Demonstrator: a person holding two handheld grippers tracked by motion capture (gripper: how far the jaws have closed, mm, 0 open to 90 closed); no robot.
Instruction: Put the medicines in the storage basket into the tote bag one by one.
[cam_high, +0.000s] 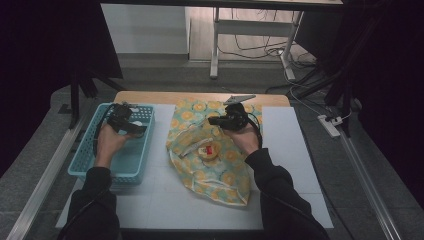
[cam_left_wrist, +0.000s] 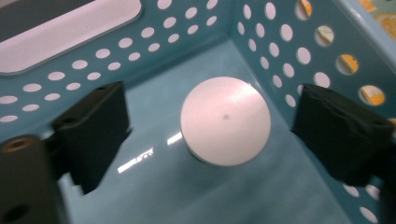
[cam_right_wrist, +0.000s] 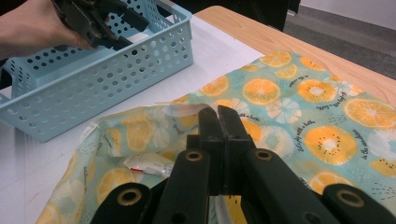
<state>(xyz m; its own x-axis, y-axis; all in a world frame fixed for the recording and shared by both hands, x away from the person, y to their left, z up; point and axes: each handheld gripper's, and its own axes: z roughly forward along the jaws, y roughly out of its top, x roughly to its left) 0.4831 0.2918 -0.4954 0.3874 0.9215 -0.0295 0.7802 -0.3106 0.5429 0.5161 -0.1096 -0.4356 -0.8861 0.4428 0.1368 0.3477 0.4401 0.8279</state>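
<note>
The small white round plastic disc (cam_left_wrist: 225, 121), lying flat in the perforated teal plastic basket (cam_left_wrist: 280, 56) between the spread left tool (cam_left_wrist: 219, 135), is judged light, rigid and slippery, best pinched across its rim.

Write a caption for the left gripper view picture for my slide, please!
Open left tongs hover inside the blue basket, above a white round disc on its floor.

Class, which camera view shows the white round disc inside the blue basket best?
The left gripper view: the white round disc lies in plain sight on the floor of the blue basket, between the open jaws and untouched. In the high view and the right gripper view, the basket's walls and the left gripper hide it.
</note>
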